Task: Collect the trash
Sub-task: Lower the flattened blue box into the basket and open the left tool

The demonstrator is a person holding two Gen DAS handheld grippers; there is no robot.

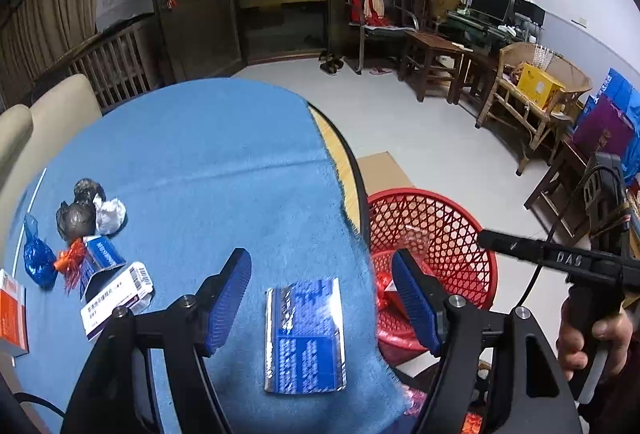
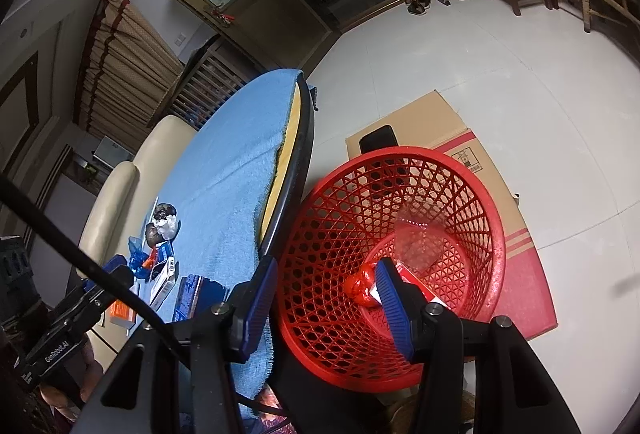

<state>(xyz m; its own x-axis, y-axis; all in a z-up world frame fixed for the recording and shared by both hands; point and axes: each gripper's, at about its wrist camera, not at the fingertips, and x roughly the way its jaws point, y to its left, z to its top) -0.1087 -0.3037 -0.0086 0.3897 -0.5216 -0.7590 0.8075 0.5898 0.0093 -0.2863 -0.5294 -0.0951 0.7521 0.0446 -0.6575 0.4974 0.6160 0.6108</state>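
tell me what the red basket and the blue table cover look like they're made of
The red basket looks like moulded plastic: glossy rim, open lattice walls. The blue table cover looks like woven or fleecy cloth, matte and fuzzy, with a frayed edge where it ends before the table's rim.

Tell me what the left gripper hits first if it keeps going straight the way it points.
Most likely the blue foil packet on the blue cloth: it lies between the open fingers of the left gripper, just ahead. Depth is uncertain.
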